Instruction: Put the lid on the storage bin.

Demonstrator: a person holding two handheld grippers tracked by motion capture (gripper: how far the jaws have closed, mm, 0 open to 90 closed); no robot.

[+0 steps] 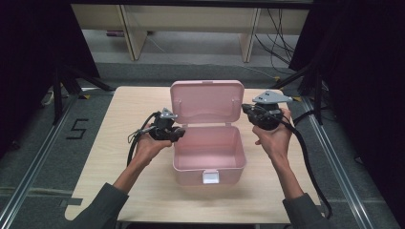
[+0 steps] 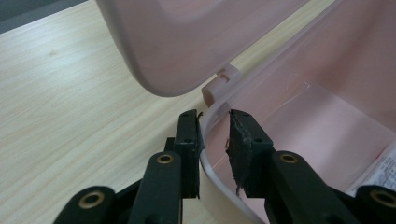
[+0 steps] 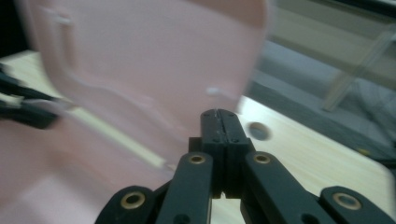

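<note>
A pink plastic box (image 1: 191,172) stands open in the middle of the table, its lid (image 1: 207,100) tipped upright at the back. My left gripper (image 1: 179,133) sits on the box's left wall near the back corner. In the left gripper view the jaws (image 2: 215,121) straddle the box rim (image 2: 208,140), one pad outside and one inside, gripping it just below the hinge (image 2: 222,79). My right gripper (image 1: 245,109) hovers by the lid's right edge. Its jaws (image 3: 219,113) are pressed together with nothing between them, and the blurred lid (image 3: 140,60) stands just behind them.
The box has a white latch (image 1: 211,178) on its front wall and a printed label (image 2: 384,173) inside on the floor. The light wooden table (image 1: 133,109) ends in dark floor on all sides. Stand legs and cables lie beyond the right edge.
</note>
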